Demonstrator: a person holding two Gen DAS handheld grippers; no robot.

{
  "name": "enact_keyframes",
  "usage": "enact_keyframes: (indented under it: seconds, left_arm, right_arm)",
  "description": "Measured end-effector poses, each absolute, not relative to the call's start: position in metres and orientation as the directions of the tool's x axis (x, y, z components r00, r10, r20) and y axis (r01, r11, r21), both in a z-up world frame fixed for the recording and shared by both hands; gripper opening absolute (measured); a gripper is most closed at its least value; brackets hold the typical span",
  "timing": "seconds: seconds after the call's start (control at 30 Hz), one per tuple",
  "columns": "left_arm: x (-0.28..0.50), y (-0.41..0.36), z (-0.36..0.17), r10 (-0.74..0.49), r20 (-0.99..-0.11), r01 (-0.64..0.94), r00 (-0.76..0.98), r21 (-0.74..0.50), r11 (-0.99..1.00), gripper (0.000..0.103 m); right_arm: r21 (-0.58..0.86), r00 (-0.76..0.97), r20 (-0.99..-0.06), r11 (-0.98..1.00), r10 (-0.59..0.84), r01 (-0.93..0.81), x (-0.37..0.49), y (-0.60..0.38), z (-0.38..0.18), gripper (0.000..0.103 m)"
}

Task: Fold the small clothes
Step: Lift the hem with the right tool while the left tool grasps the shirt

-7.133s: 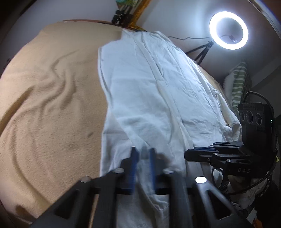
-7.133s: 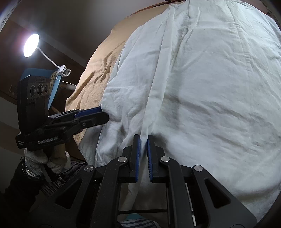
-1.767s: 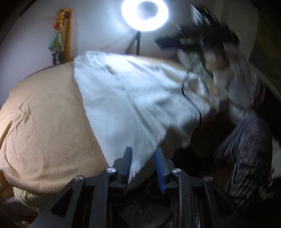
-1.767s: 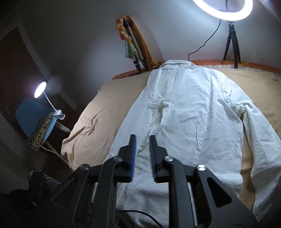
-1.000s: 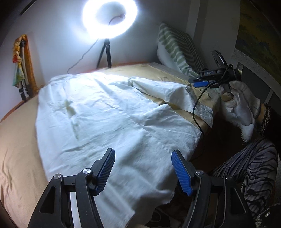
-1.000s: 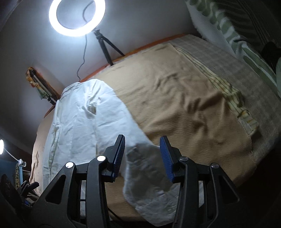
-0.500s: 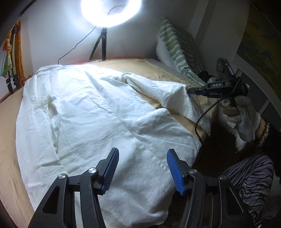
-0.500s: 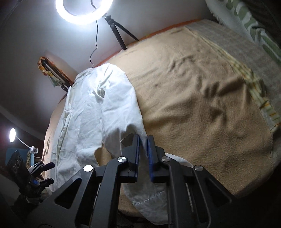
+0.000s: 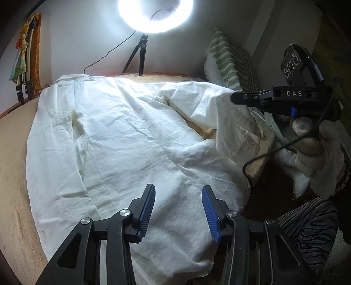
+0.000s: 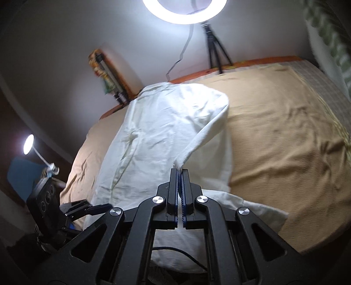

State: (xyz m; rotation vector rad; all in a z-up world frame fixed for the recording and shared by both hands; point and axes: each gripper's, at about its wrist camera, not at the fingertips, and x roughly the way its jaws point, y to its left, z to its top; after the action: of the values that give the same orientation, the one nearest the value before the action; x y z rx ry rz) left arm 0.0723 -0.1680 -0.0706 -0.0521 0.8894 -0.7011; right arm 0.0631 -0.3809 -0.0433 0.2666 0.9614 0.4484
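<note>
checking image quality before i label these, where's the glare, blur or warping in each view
Left wrist view: the ring light blows out to pure white, its glare washing the white shirt near the far bed edge; picture sharp; fisheye bends the bed edge. Right wrist view: softer overall, motion blur on the striped pillow and tripod; corners fall to black, desk lamp flares.

Only one legible marking from where I hold things: the letters "DAS", pale on black, printed along the side of my right gripper (image 9: 235, 98) body, just behind its fingers and below the camera block, seen from the left wrist view. Faint printed lettering shows on a pale cloth (image 9: 249, 140) under that gripper, too small and creased to read. In the right wrist view, nothing readable; my left gripper (image 10: 107, 206) shows no letters at this angle.
</note>
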Motion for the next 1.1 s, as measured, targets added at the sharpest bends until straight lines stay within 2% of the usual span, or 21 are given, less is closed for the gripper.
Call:
enact_keyframes:
  seconds: [0.17,0.23,0.3,0.37,0.6,0.73,0.93,1.1]
  left_arm:
    - [0.071,-0.158,-0.071,-0.586,-0.688,0.526,0.428,-0.337,0.781,0.044]
    - [0.071,-0.151,-0.070,-0.604,-0.675,0.519,0.423,-0.366,0.772,0.045]
    - [0.072,-0.144,-0.068,-0.623,-0.660,0.508,0.420,-0.398,0.764,0.045]
    - [0.072,-0.137,-0.066,-0.626,-0.652,0.496,0.427,-0.410,0.765,0.045]
    - [0.073,-0.123,-0.064,-0.607,-0.650,0.451,0.457,-0.419,0.788,0.045]
    - [0.068,-0.122,-0.061,-0.600,-0.647,0.452,0.471,-0.407,0.794,0.045]
    - [0.056,-0.140,-0.054,-0.622,-0.628,0.497,0.468,-0.394,0.773,0.046]
    - [0.048,-0.162,-0.055,-0.632,-0.625,0.522,0.457,-0.387,0.760,0.049]
  right_arm:
    - [0.475,0.337,-0.752,0.821,0.566,-0.318,0.070,-0.334,-0.070,0.004]
    - [0.496,0.284,-0.754,0.798,0.592,-0.342,0.070,-0.324,-0.074,0.008]
    - [0.519,0.266,-0.739,0.775,0.619,-0.360,0.069,-0.323,-0.073,0.027]
    - [0.584,0.241,-0.698,0.731,0.674,-0.353,0.067,-0.327,-0.070,0.040]
    - [0.636,0.188,-0.674,0.691,0.714,-0.342,0.054,-0.323,-0.073,0.040]
    - [0.564,0.278,-0.687,0.734,0.671,-0.378,0.045,-0.335,-0.054,0.040]
    - [0.620,0.392,-0.604,0.718,0.694,-0.316,0.065,-0.386,-0.031,0.040]
    - [0.512,0.433,-0.685,0.810,0.586,-0.286,0.097,-0.397,-0.035,0.040]
